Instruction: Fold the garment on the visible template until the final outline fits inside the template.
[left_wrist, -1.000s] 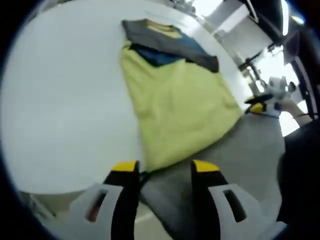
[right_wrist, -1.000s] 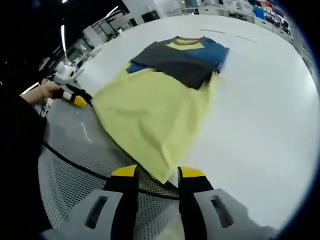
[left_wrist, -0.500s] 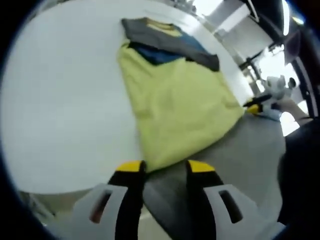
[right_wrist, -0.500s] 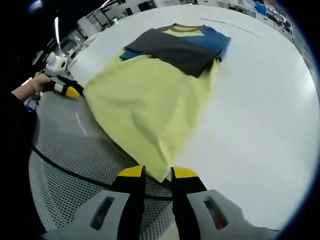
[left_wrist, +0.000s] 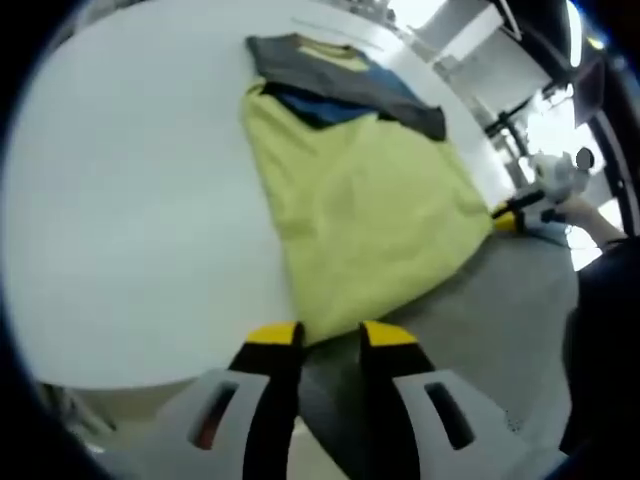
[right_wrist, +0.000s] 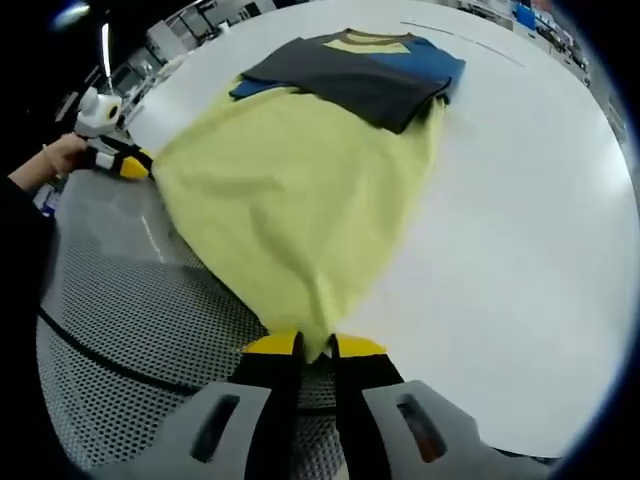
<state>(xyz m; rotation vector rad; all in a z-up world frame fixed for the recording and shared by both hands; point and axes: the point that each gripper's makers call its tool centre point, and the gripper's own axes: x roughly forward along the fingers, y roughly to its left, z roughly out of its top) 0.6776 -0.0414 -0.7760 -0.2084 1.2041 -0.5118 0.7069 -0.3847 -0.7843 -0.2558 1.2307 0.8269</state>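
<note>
A yellow garment (left_wrist: 370, 215), its grey-and-blue top folded, lies spread on the white counter (left_wrist: 130, 200). The left tool (left_wrist: 318, 334) and the right tool (right_wrist: 315, 345) each pinch a bottom corner of it at the counter's edge.

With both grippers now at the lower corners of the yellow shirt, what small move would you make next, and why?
Probably lift both corners together and carry the hem toward the collar end. The right gripper looks shut on one hem corner of the yellow shirt, and the left gripper brackets the other corner, jaws nearly closed. The sleeves are already folded in, so the hem fold seems next.
</note>
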